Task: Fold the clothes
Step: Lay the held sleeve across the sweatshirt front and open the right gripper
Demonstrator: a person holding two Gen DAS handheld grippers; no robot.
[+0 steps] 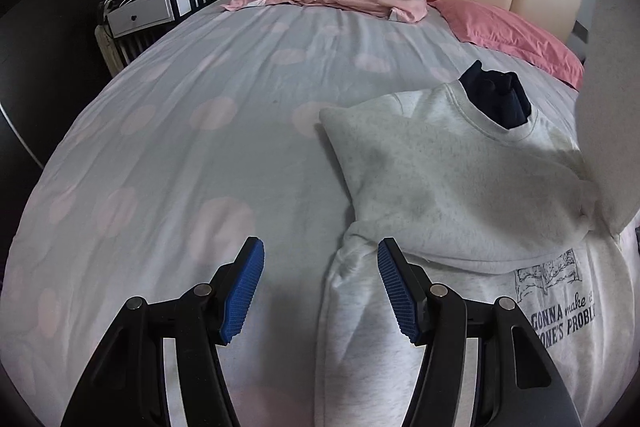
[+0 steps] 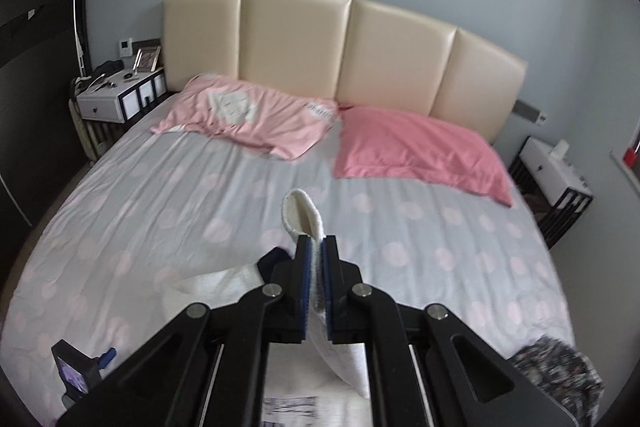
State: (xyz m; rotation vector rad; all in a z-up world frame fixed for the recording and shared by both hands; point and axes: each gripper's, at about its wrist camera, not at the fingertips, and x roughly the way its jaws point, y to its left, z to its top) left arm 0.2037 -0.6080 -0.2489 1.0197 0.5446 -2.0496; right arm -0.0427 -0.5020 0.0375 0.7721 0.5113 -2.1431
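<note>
A light grey sweatshirt with dark printed text lies on the bed at the right of the left wrist view, its left sleeve folded in over the chest. A dark garment shows through its neck opening. My left gripper is open and empty, low over the sweatshirt's left edge. My right gripper is shut on the sweatshirt's other sleeve, whose cuff sticks up past the fingertips, held above the bed. That raised sleeve also shows at the right edge of the left wrist view.
The bed has a grey sheet with pale pink dots, two pink pillows and a cream headboard. Nightstands stand on both sides. A dark patterned garment lies at the front right.
</note>
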